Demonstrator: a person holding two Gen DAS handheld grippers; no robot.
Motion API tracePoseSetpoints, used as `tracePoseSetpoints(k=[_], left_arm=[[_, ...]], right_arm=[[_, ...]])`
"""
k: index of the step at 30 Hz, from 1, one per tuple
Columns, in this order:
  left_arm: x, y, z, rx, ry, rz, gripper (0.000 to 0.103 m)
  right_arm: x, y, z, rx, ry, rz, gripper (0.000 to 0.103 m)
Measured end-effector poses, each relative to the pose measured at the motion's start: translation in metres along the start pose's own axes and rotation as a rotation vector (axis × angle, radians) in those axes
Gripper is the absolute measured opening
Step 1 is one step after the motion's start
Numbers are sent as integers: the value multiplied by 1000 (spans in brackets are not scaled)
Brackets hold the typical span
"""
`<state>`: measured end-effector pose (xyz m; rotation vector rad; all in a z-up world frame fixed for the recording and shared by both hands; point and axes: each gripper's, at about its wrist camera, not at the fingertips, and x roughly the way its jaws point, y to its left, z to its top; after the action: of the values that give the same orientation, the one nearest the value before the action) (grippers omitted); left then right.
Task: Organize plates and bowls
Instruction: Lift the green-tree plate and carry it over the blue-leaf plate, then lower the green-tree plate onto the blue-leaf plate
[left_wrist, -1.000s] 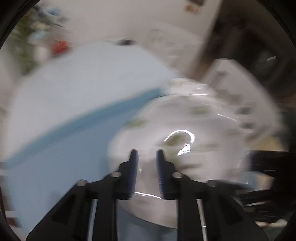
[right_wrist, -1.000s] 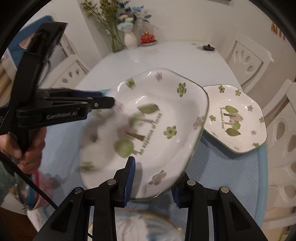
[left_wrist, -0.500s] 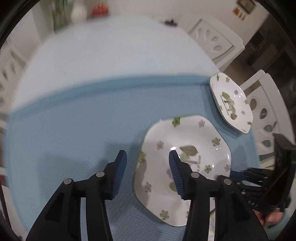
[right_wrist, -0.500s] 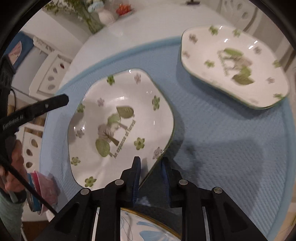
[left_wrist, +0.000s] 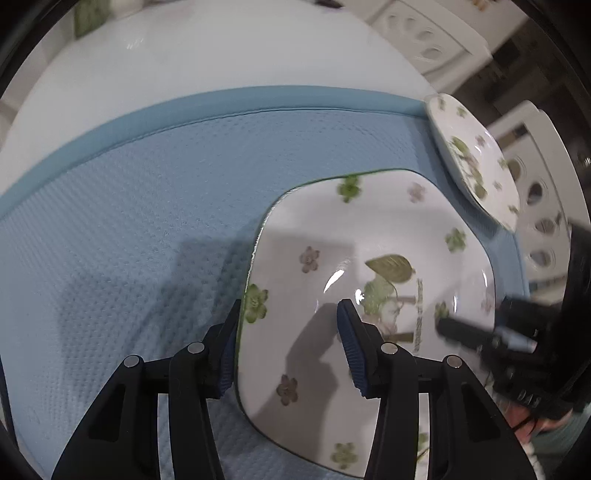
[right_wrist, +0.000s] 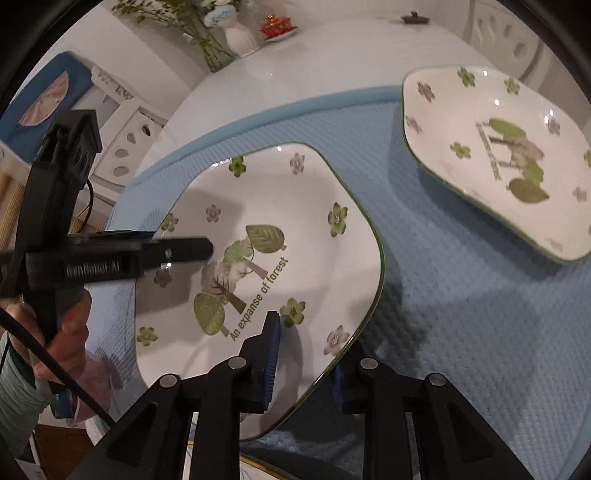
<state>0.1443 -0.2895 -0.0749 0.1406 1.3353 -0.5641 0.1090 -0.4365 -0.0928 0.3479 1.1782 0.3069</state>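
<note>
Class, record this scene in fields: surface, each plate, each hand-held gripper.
surface: blue mat on a white table
near plate: flowered, lying on the mat
far plate: same pattern, apart, at the mat's far corner
left hand-held gripper: open astride the near plate's rim; jaws have just been closing
right hand-held gripper: astride the opposite rim; jaws have just been easing open, grip unclear

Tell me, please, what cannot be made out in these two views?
Right wrist view: gold-rimmed dish, cut off by the bottom edge and covered by the large plate.
Left wrist view: small plate, print blurred by motion.
Right wrist view: pink item, partly behind the left hand.
</note>
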Motion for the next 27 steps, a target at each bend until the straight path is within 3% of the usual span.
tracePoseSetpoints(k=[4, 13, 20, 27], left_arm=[[-19, -4, -13, -8, -53, -43, 45], [-68, -26, -46, -15, -127, -60, 45], [-98, -51, -91, -46, -153, -72, 45], [-98, -67, -142, -83, -103, -92, 45]], right_arm=[[-16, 4, -1, -72, -17, -11, 25], [-64, 11, -19, -130, -49, -2, 25], [-107, 22, -66, -132, -56, -1, 25], [-123, 22, -120, -108, -3, -11, 25]])
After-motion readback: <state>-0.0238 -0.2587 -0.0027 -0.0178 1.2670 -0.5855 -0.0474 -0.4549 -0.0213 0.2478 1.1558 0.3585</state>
